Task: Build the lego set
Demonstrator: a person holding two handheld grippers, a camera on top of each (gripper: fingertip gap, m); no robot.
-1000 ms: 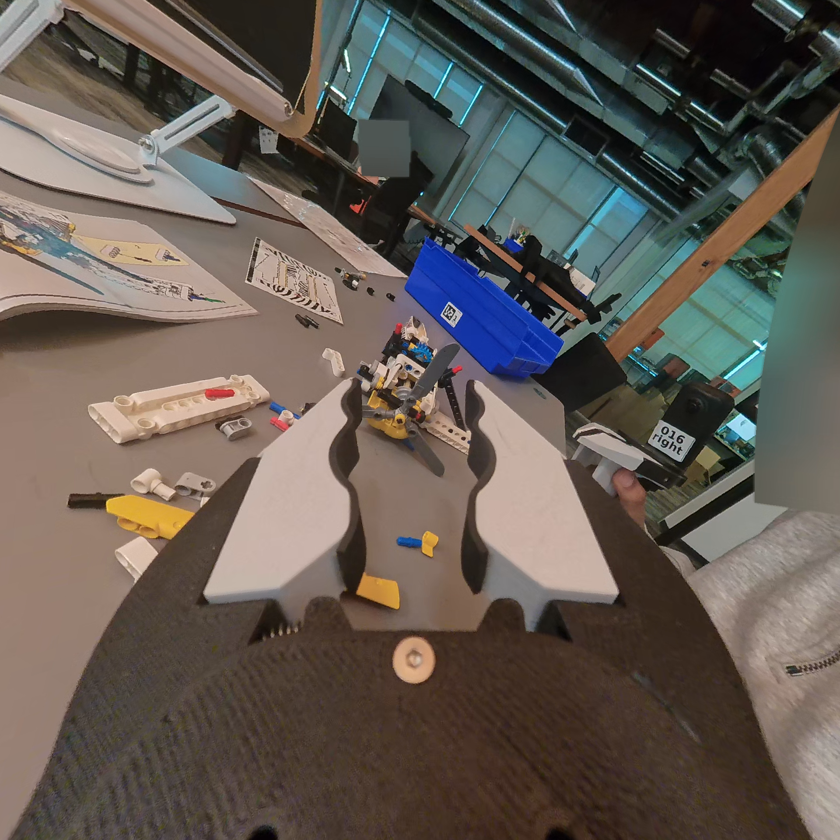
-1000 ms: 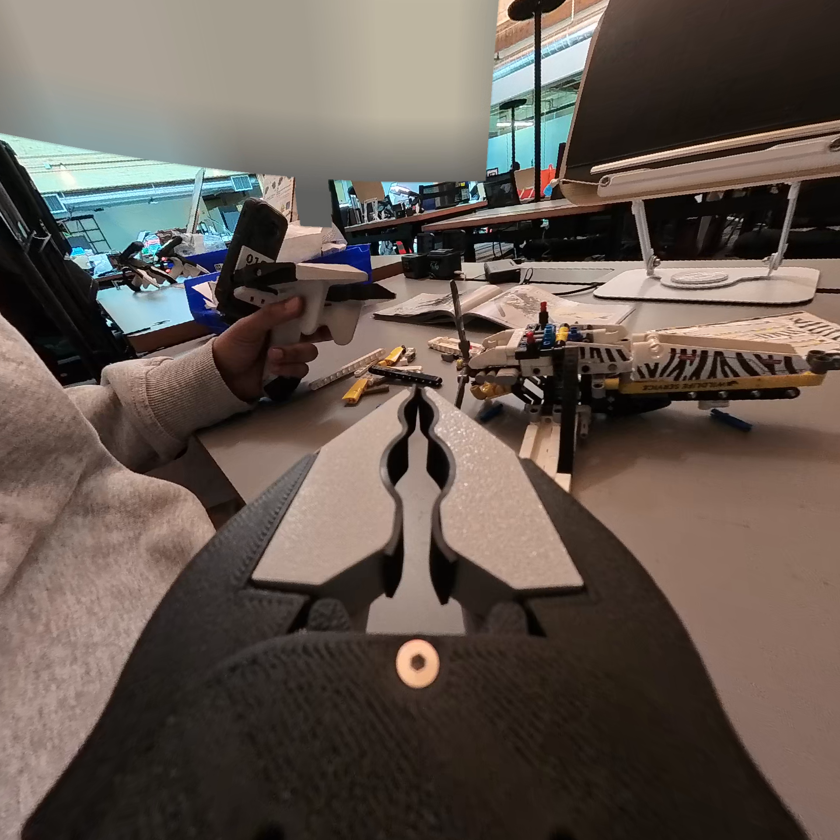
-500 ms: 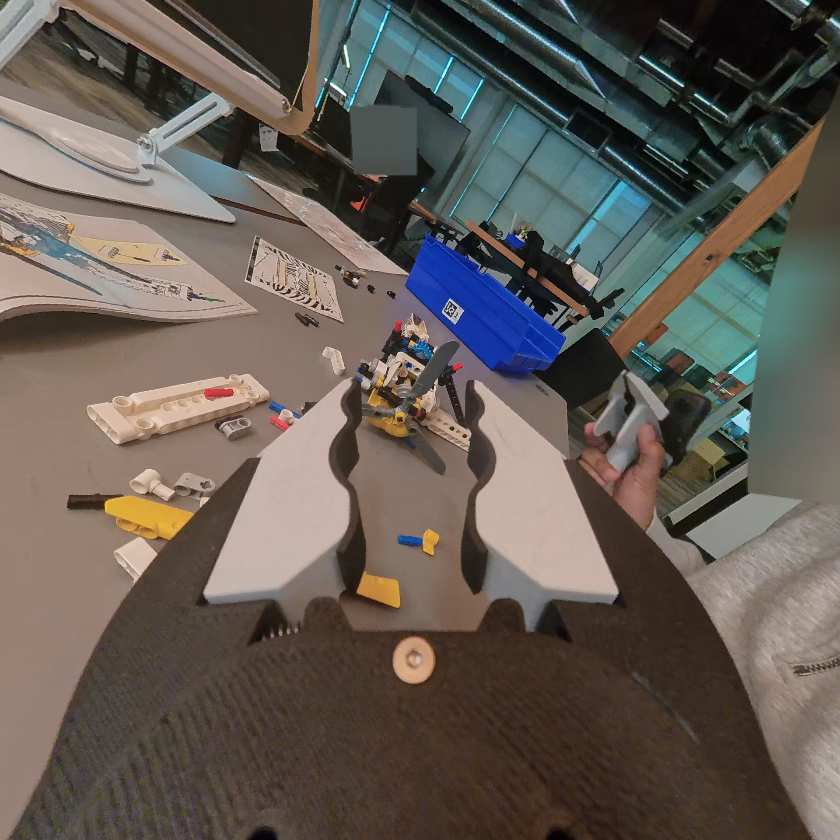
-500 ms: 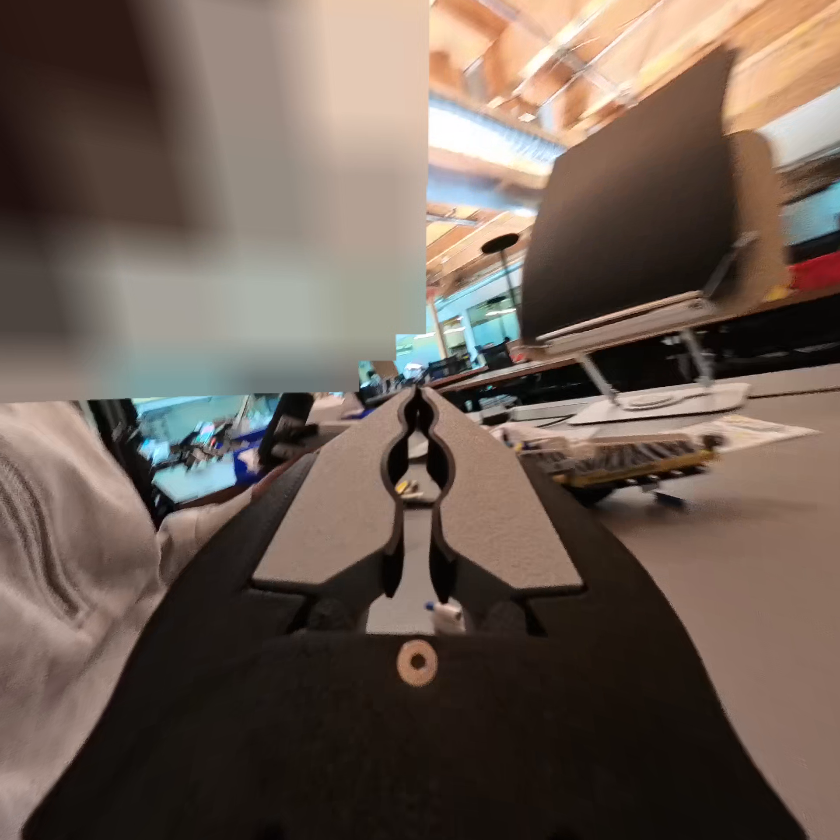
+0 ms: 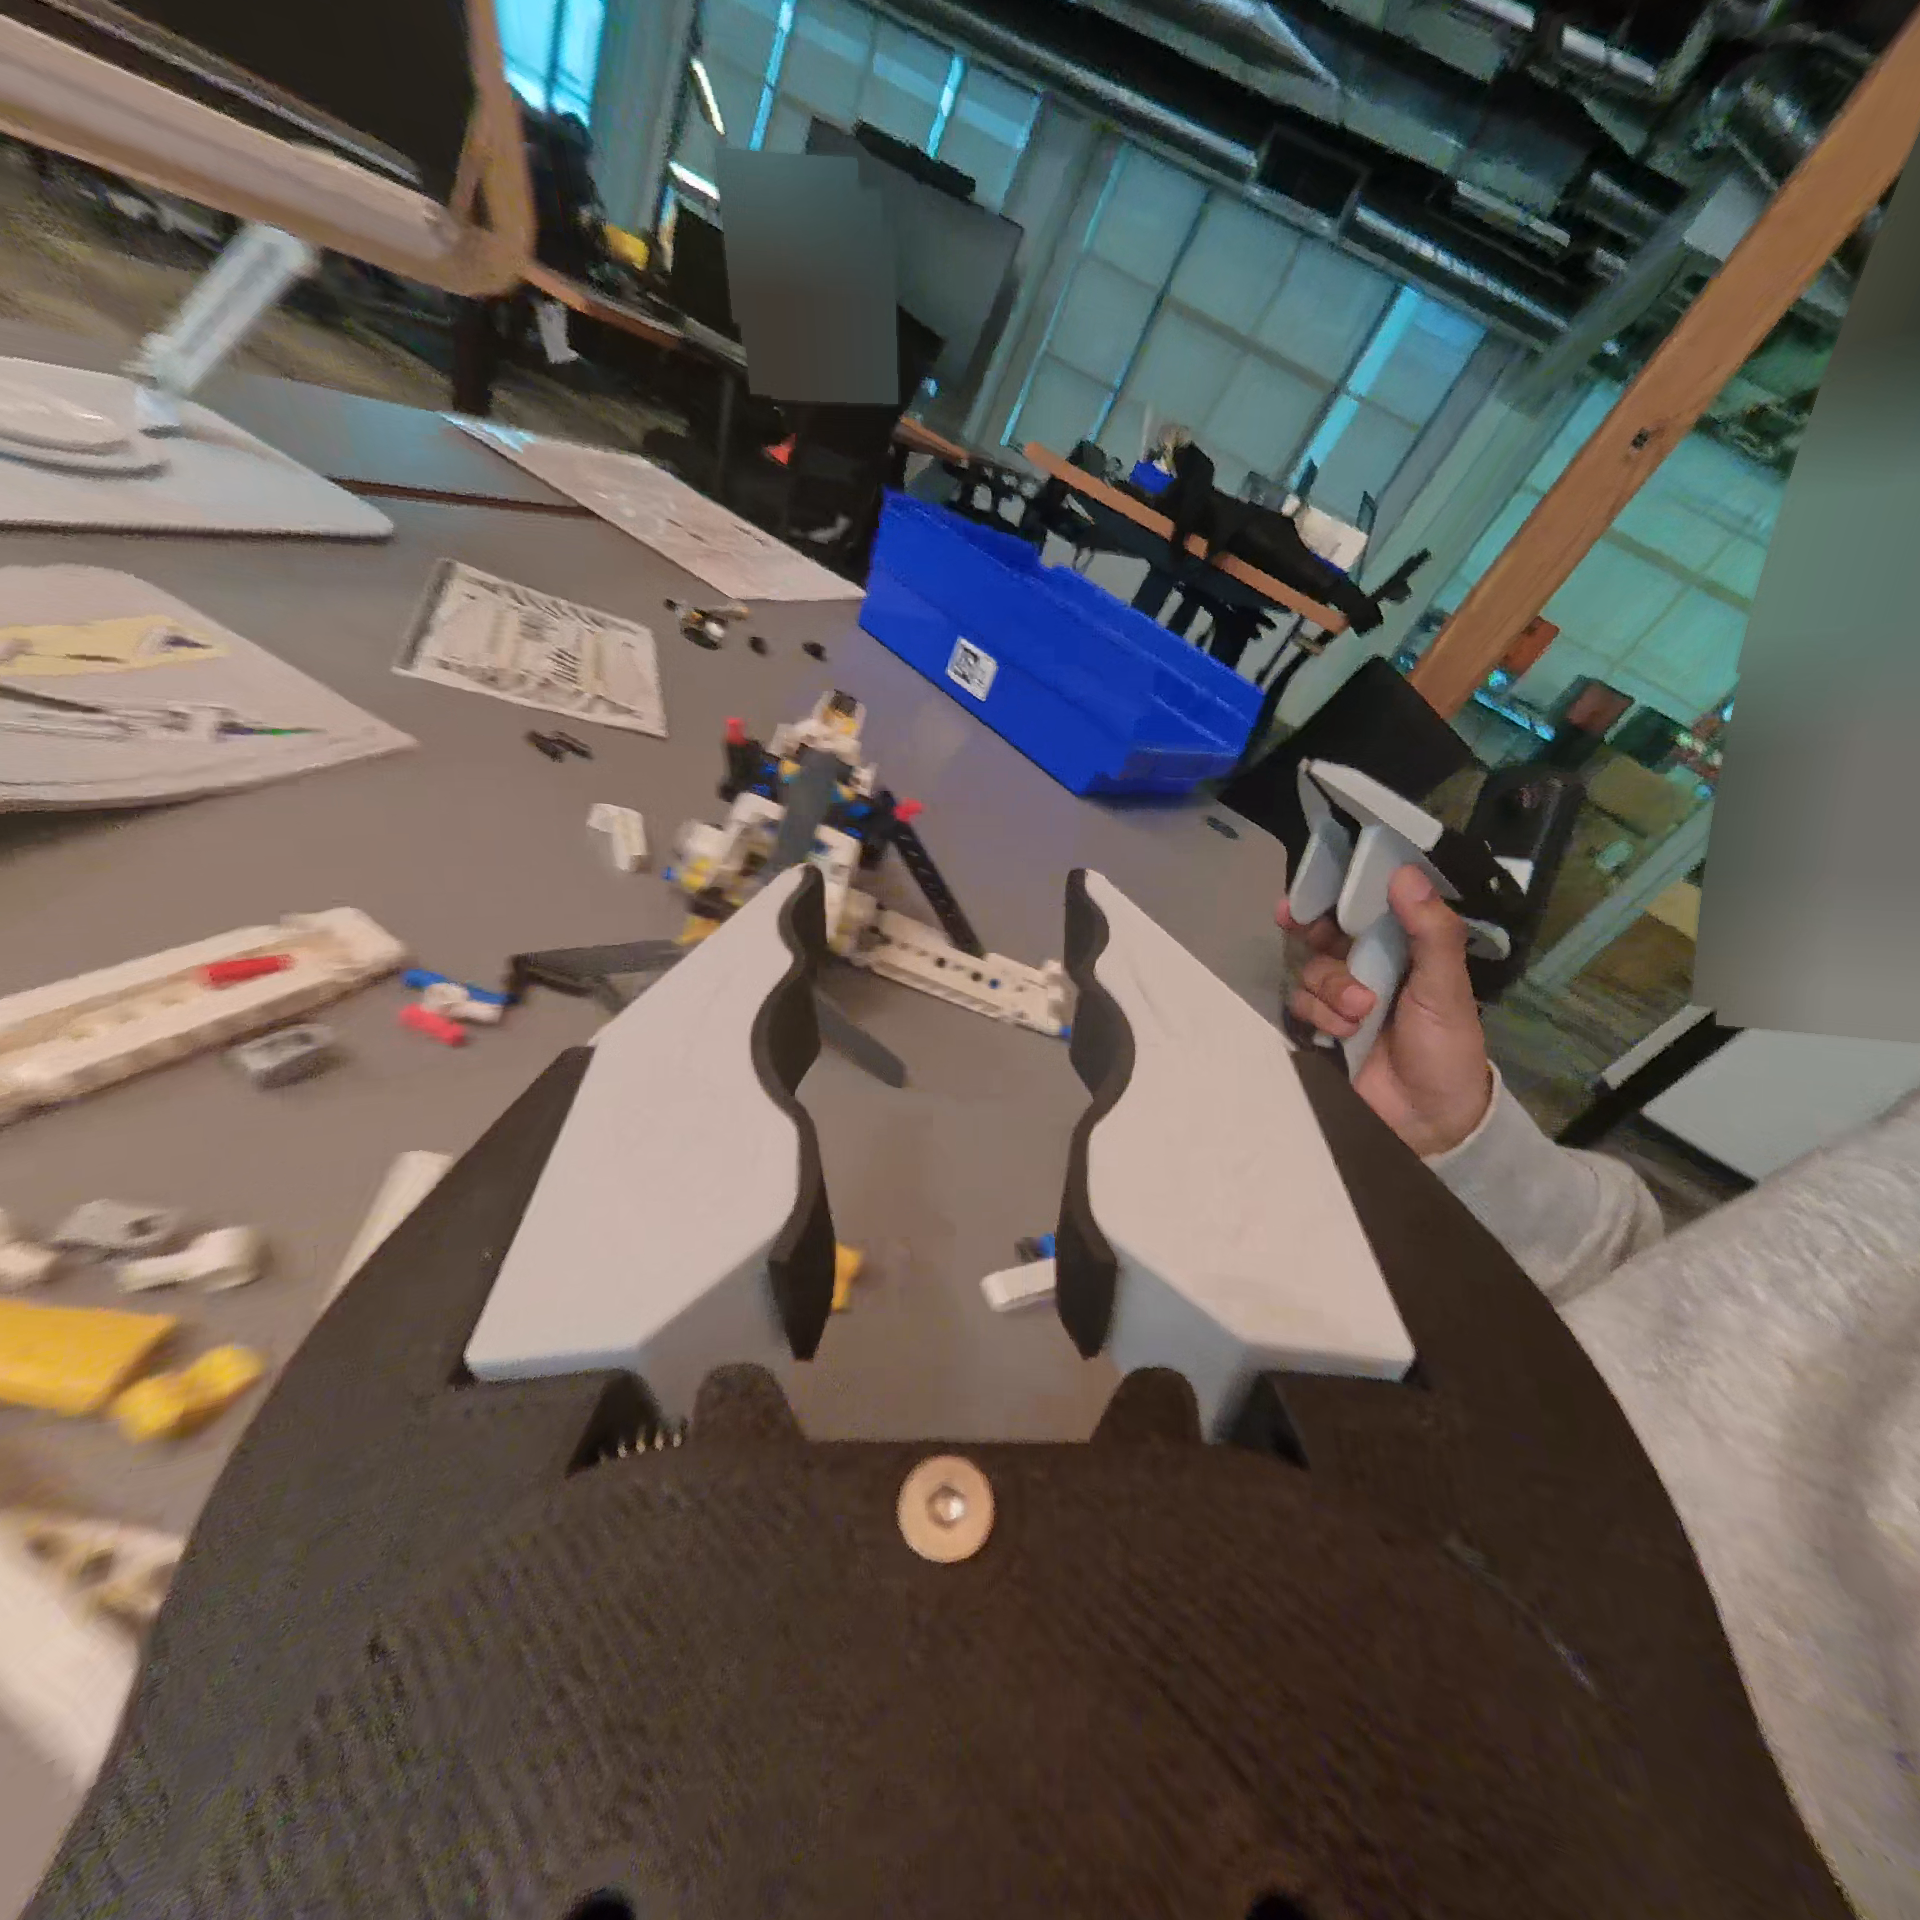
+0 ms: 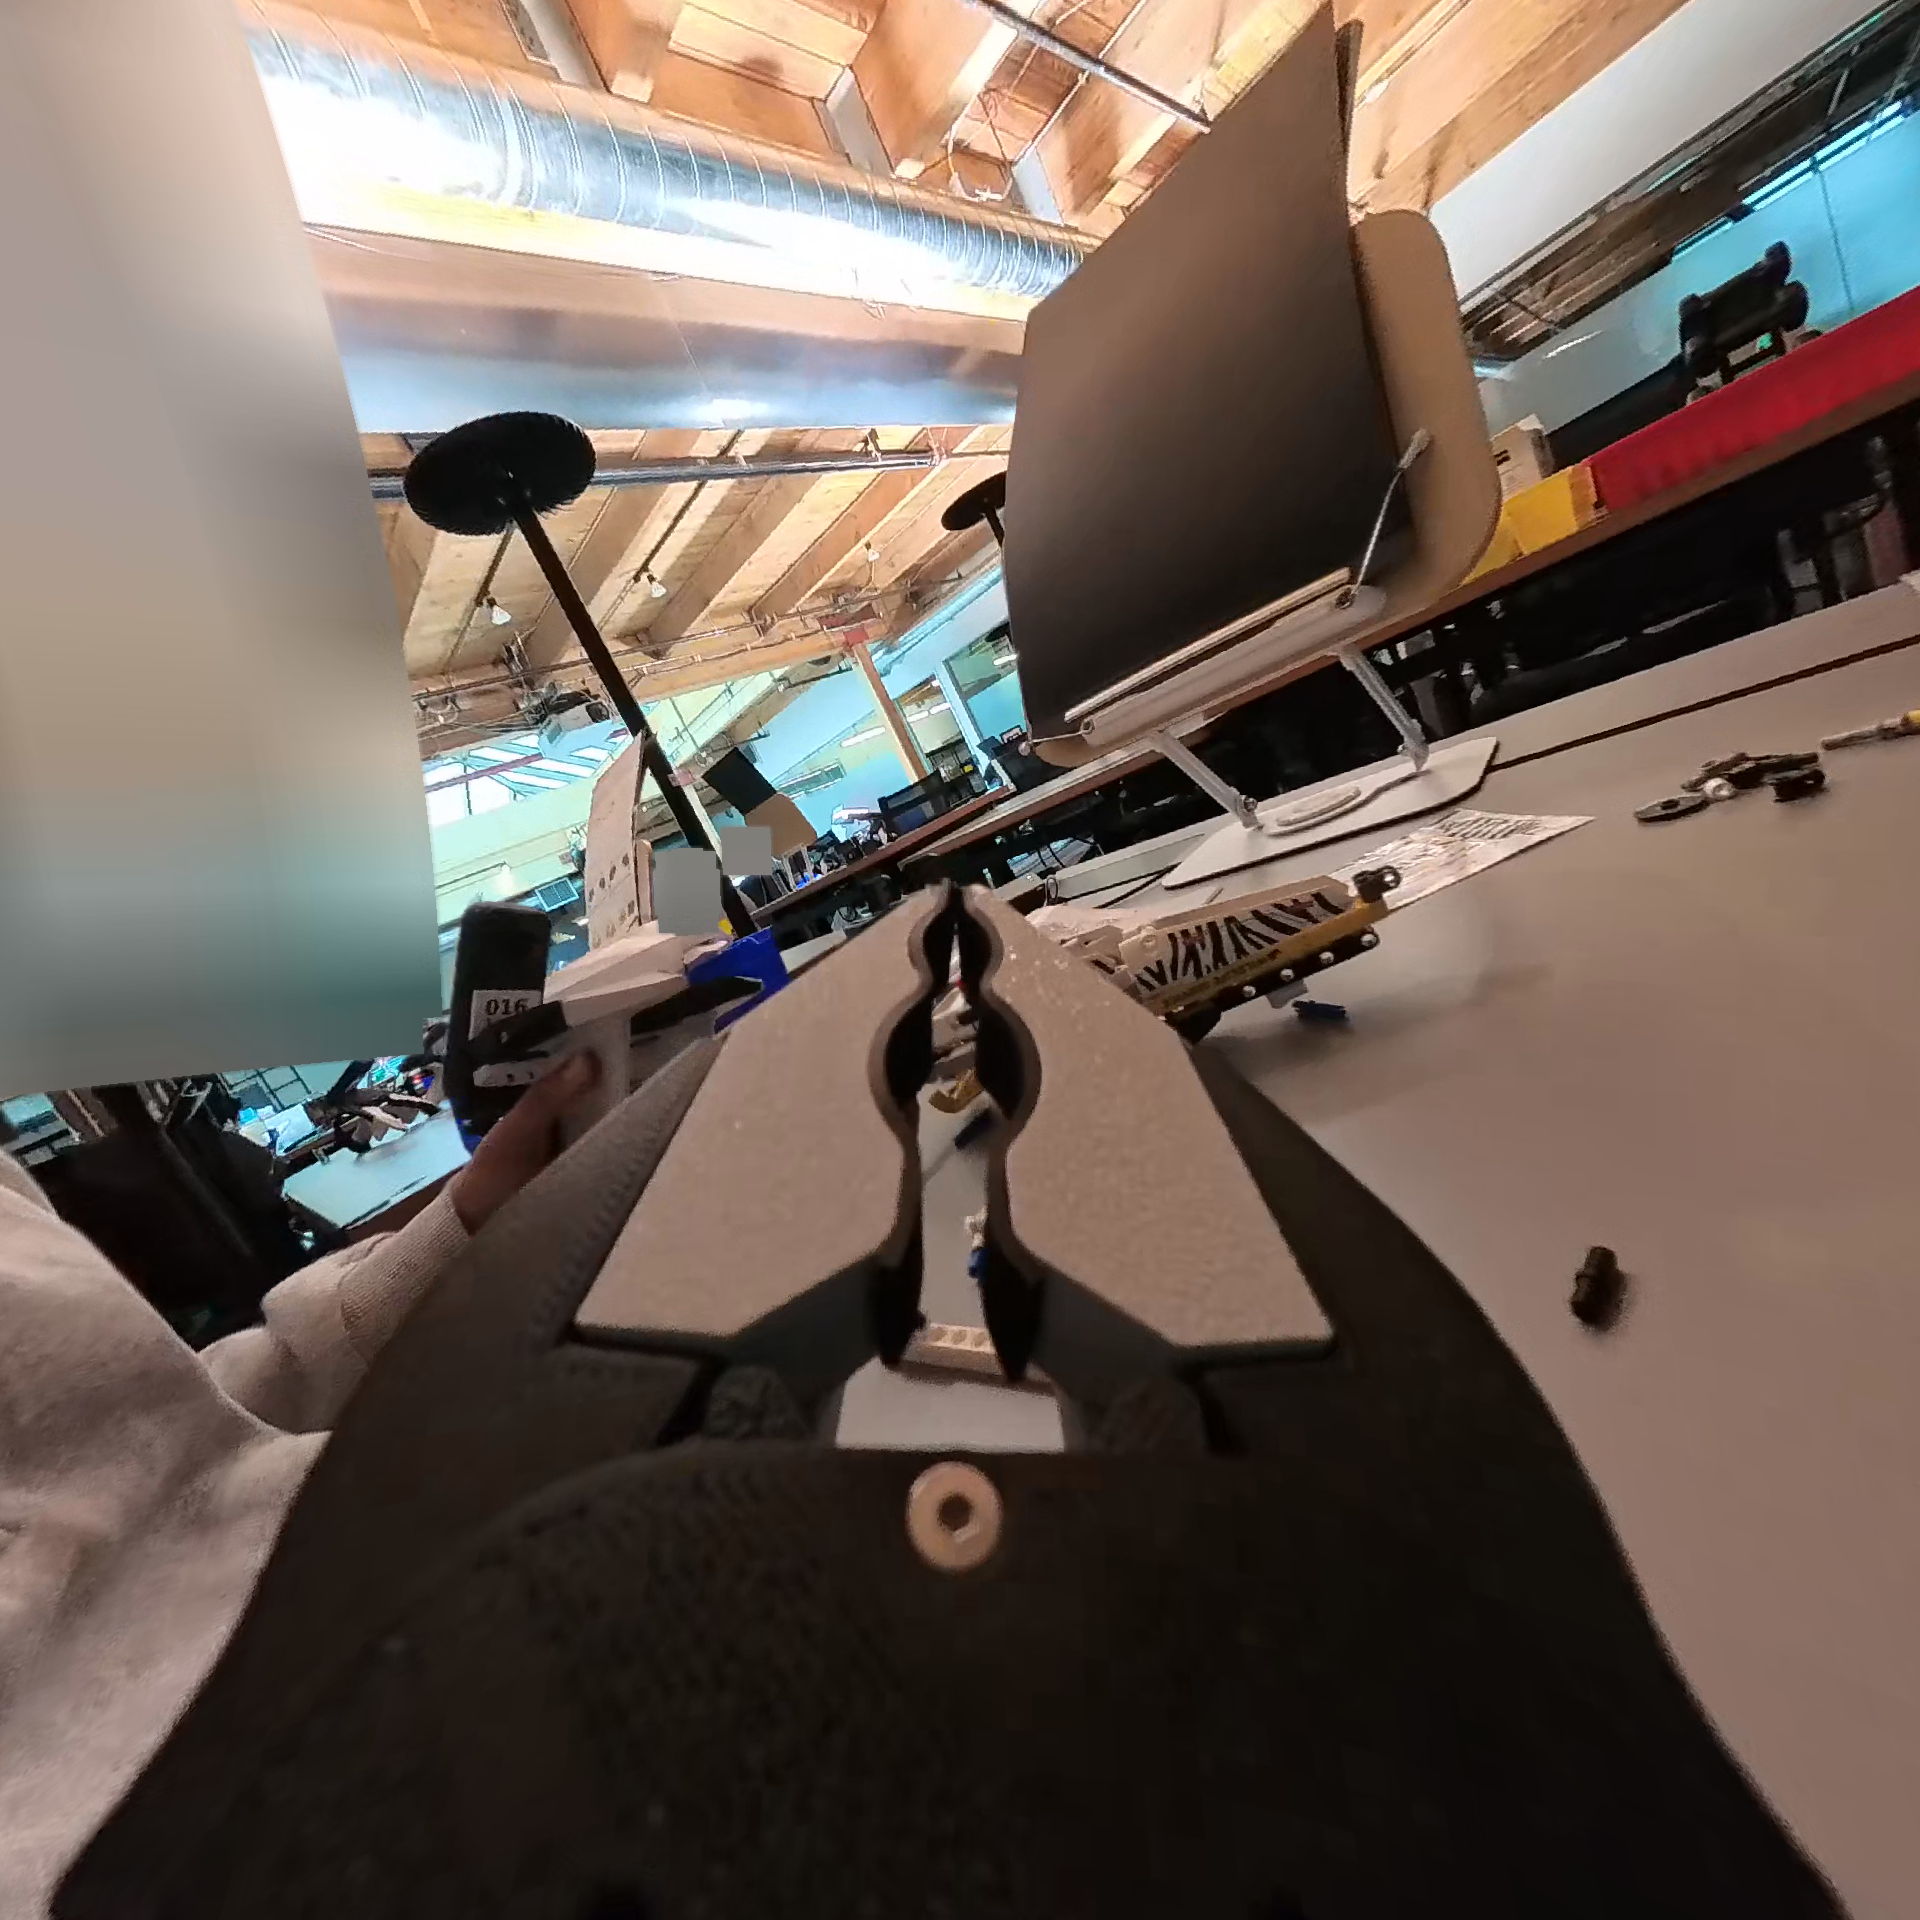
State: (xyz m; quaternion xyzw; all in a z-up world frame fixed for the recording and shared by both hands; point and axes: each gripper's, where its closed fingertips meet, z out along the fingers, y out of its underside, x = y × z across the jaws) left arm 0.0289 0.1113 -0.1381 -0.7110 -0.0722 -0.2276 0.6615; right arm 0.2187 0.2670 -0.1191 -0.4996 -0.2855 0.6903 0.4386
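**Hovering tongs over a half-built model**

Gaping wide and empty in the left wrist view, the left tongs point(image 5: 940, 914) hang above the grey counter point(image 5: 499, 842); the lego model point(image 5: 800, 821) stands just beyond their tips, loose pieces scattered to its left (blurred), a blue bin point(image 5: 1049, 665) behind.

Right wrist view: the right tongs point(image 6: 954, 902) are closed, tips touching, gripping nothing. The zebra-striped lego model point(image 6: 1236, 940) lies beyond them, before a laptop stand point(image 6: 1340, 800).

Writing seen, not copied: white tag on left gripper point(image 6: 623, 997) body, printed sticker on blue bin point(image 5: 1049, 675), print on model's striped panel point(image 6: 1247, 940), booklet pgs point(image 5: 135, 675) blurred.
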